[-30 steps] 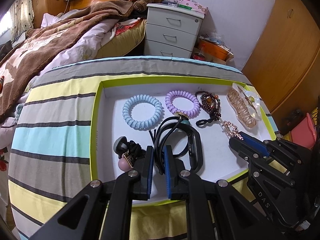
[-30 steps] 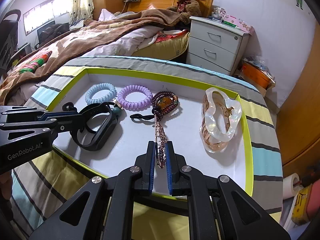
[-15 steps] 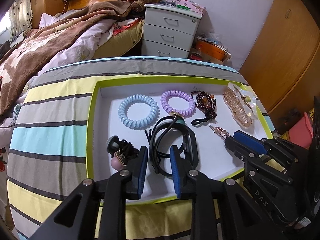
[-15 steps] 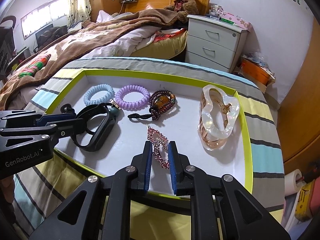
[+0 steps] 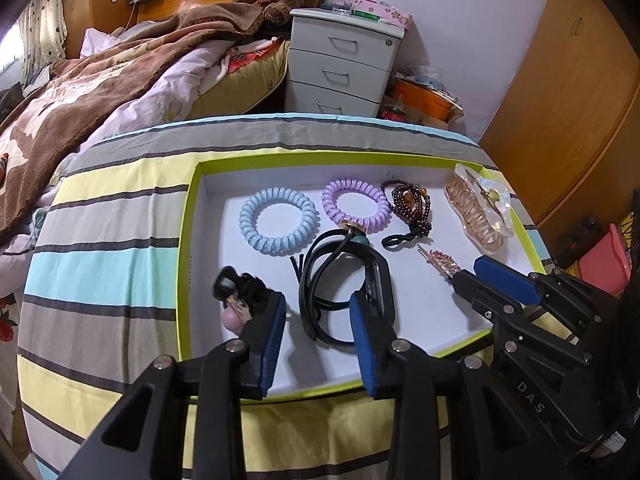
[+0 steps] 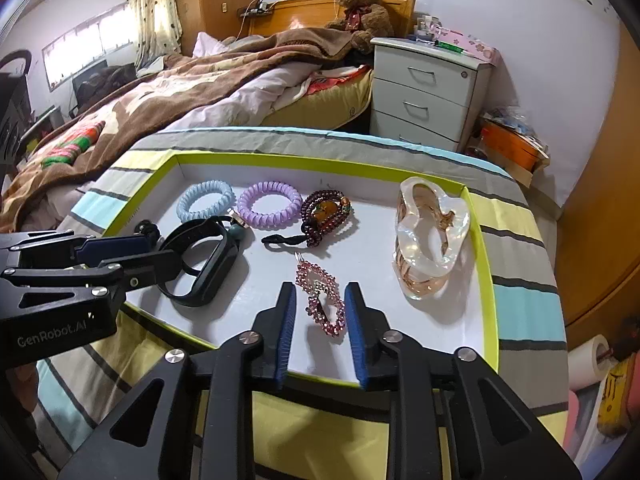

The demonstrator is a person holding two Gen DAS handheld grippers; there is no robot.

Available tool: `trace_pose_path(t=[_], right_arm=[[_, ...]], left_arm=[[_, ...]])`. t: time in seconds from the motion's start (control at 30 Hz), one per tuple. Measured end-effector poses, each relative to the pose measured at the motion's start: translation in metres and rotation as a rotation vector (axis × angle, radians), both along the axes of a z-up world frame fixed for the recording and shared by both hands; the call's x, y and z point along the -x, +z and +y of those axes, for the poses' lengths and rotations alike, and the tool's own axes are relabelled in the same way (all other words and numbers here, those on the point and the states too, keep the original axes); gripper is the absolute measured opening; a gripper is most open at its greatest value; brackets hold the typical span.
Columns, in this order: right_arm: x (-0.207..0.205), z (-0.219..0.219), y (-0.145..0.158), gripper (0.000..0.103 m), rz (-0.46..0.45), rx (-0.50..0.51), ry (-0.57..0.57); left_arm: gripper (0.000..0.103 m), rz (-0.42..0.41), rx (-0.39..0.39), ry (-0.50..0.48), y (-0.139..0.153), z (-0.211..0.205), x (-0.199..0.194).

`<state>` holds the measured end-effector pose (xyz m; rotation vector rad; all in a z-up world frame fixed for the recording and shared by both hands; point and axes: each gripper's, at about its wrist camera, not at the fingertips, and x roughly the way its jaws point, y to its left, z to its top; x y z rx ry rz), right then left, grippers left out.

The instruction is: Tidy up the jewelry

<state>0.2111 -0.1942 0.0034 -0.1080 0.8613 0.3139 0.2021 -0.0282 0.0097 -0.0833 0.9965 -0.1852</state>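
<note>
A white tray with a lime rim [image 5: 188, 240] [image 6: 486, 248] lies on a striped cloth. In it are a blue coil hair tie [image 5: 278, 220] [image 6: 205, 200], a purple coil tie [image 5: 356, 205] [image 6: 269, 205], a dark bead bracelet [image 5: 412, 204] [image 6: 324, 212], a clear hair claw [image 5: 480, 210] [image 6: 430, 236], a black band with cord [image 5: 344, 288] [image 6: 200, 264], a small black hair tie with pink bead [image 5: 240, 296] and a pink rhinestone clip [image 6: 322, 300] [image 5: 440, 262]. My left gripper [image 5: 318, 320] is open over the black band. My right gripper [image 6: 320, 312] is open around the clip lying flat.
A bed with a brown blanket [image 5: 100, 80] stands behind the table, with a white drawer unit [image 5: 340, 68] and teddy bear [image 6: 360, 12] beyond. Wooden wardrobe doors [image 5: 560, 80] are at the right. An orange bin [image 6: 508, 144] sits on the floor.
Both grippers have opened and drawn back. The right one released the pink clip, which now lies flat in the tray. The left one released the black cord of the band.
</note>
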Motion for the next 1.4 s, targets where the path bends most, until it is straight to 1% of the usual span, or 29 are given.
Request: trace_pose_path(t=[0.07,0.13,0.33,0.4,0.53,0.7,1.0,1.1,1.23,1.4], right_arm=[[0.003,-0.001,0.003,0.034,-0.006,-0.007,-0.002],[0.007,-0.001,0.005,0.036,-0.013,-0.012,-0.006],[0.022,-0.005,0.018,0.037,-0.048,-0.031,-0.023],[0.028,-0.006,0.021,0.038,-0.059,-0.042,-0.028],[0.045,-0.008,0.027,0.039,-0.078,-0.059,-0.038],[0.065,-0.008,0.032,0.039,-0.105,-0.074,-0.05],[0.104,-0.012,0.037,0.04,-0.143,-0.121,-0.073],[0.116,-0.01,0.038,0.04,-0.154,-0.121,-0.081],[0.132,-0.011,0.038,0.04,-0.177,-0.129,-0.102],[0.142,-0.012,0.036,0.04,-0.188,-0.142,-0.117]], left_arm=[[0.043,-0.008,0.0,0.0,0.003,0.0,0.003],[0.043,-0.014,0.0,0.0,0.005,0.0,0.007],[0.048,-0.047,0.002,0.004,0.015,0.001,0.019],[0.049,-0.063,-0.01,0.011,0.019,0.001,0.025],[0.05,-0.085,-0.007,0.023,0.022,0.005,0.039],[0.054,-0.11,-0.022,0.035,0.025,0.005,0.057],[0.057,-0.187,-0.075,0.075,0.028,0.009,0.1],[0.06,-0.208,-0.102,0.093,0.027,0.009,0.112],[0.061,-0.239,-0.135,0.111,0.025,0.007,0.128],[0.061,-0.285,-0.122,0.136,0.028,0.009,0.146]])
